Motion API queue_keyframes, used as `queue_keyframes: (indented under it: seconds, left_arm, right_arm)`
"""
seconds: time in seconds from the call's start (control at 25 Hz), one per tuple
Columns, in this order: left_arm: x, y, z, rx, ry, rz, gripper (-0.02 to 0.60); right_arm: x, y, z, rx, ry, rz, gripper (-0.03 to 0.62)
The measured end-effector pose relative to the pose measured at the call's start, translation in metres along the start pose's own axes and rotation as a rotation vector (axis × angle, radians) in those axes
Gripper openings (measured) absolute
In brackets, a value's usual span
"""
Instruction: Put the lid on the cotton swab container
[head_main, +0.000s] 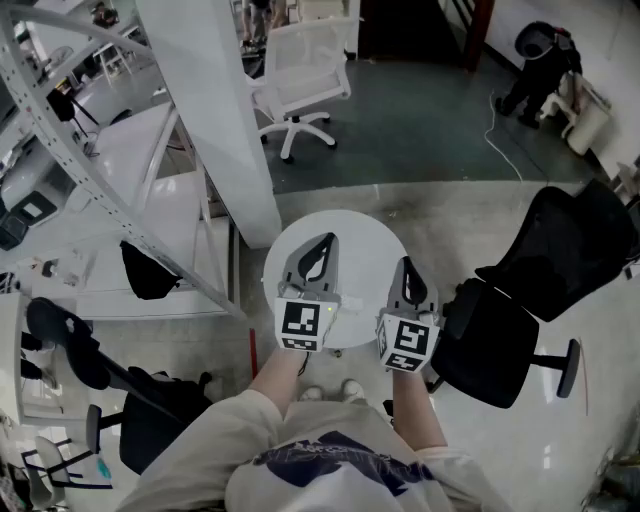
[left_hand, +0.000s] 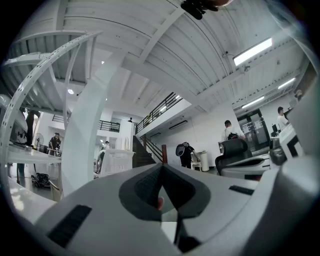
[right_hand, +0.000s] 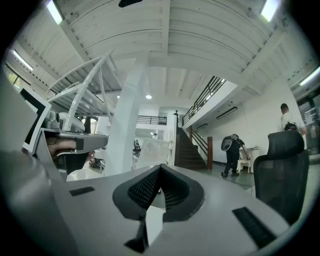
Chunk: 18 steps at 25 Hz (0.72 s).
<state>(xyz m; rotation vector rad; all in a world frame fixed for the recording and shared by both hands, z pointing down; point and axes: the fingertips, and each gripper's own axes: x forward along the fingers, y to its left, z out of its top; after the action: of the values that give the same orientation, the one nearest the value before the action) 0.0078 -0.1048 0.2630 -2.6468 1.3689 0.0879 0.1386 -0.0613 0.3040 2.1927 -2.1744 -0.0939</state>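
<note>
My left gripper (head_main: 322, 240) and right gripper (head_main: 405, 262) are held side by side over a small round white table (head_main: 365, 235), jaws pointing away from me. Both are shut with nothing between the pads. In the left gripper view the jaws (left_hand: 161, 166) meet at the tip, and in the right gripper view the jaws (right_hand: 160, 167) meet too; both cameras look level across the room. No cotton swab container and no lid shows in any view.
A white pillar (head_main: 215, 110) stands just left of the table, with a white desk (head_main: 130, 170) behind it. A black office chair (head_main: 530, 300) is close on the right, another black chair (head_main: 110, 370) at lower left, and a white chair (head_main: 300, 80) farther off.
</note>
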Motion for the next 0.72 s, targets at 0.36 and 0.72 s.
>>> queue_keyframes:
  seconds: [0.36, 0.72]
  left_arm:
    - [-0.001, 0.003, 0.000, 0.013, -0.001, 0.003, -0.002]
    - [-0.009, 0.014, 0.004, -0.026, 0.015, -0.093, -0.002]
  right_arm:
    - [0.001, 0.003, -0.001, -0.007, -0.002, 0.006, 0.006]
    - [-0.008, -0.014, 0.014, 0.152, -0.087, 0.075, 0.043]
